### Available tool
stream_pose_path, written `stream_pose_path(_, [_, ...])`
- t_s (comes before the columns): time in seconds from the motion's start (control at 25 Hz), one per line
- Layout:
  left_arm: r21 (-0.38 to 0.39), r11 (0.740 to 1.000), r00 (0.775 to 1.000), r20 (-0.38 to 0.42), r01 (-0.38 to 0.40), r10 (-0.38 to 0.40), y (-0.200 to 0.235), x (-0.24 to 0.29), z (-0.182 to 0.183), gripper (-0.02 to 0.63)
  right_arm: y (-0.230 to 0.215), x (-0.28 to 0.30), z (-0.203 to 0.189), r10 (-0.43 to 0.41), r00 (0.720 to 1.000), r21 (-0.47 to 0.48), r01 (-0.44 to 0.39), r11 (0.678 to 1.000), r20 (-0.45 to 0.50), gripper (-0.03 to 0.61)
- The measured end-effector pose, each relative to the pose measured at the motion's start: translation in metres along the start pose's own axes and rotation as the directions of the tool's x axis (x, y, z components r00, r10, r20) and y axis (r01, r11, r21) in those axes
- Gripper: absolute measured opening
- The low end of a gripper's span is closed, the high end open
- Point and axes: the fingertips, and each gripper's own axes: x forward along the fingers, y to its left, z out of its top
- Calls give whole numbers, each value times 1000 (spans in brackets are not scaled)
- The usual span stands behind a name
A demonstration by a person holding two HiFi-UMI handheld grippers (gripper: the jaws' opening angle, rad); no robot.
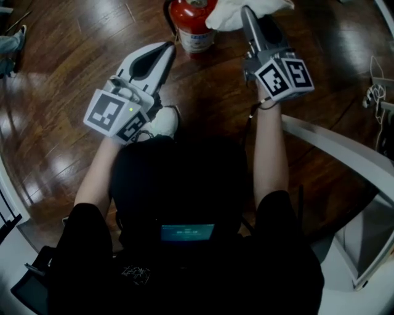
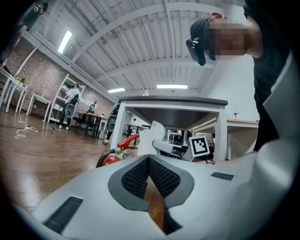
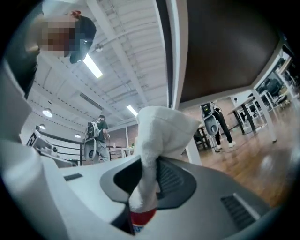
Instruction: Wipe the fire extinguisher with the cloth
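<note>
The red fire extinguisher (image 1: 194, 23) stands on the wooden floor at the top middle of the head view. My right gripper (image 1: 247, 13) is shut on the white cloth (image 1: 237, 12), which hangs just right of the extinguisher's top. In the right gripper view the cloth (image 3: 159, 133) bulges out between the jaws, and a strip of the red extinguisher (image 3: 140, 218) shows below it. My left gripper (image 1: 167, 49) is shut and holds nothing, just left of the extinguisher body. The left gripper view shows the extinguisher (image 2: 112, 157) and the cloth (image 2: 150, 136) beyond the jaw tips.
A white table frame (image 1: 345, 151) runs along the right, with cables (image 1: 373, 92) lying beyond it. My white shoe (image 1: 165, 121) sits under the left gripper. A person with a backpack (image 3: 96, 136) stands far off; more tables (image 2: 89, 123) line the room.
</note>
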Motion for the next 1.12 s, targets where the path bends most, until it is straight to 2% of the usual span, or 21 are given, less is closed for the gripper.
stream_pose_path(0.16, [-4, 1000, 1000, -5, 15, -15, -5, -1, -2, -2, 27, 12, 28, 44, 998, -44, -42, 998, 40, 97])
stream_pose_path(0.28, [-2, 1000, 1000, -5, 12, -12, -6, 0, -1, -2, 33, 20, 22, 61, 998, -70, -60, 996, 17, 97])
stream_pose_path(0.6, [-4, 1000, 1000, 0, -10, 10, -1, -6, -1, -2, 34, 23, -52, 69, 990, -61, -78, 995, -125, 97])
stream_pose_path(0.88, [-13, 1000, 1000, 16, -16, 16, 5, -10, 2, -2, 20, 3, -89, 44, 986, -2, -45, 999, -161, 97])
stream_pose_path(1.0, [-14, 1000, 1000, 17, -15, 15, 4, -8, 1, -2, 11, -6, -122, 25, 971, 2, -25, 1000, -239, 97])
stream_pose_path(1.12, [-11, 1000, 1000, 14, -9, 9, 3, -6, 1, -2, 2, -10, -169, 10, 943, 15, -5, 1000, -332, 97])
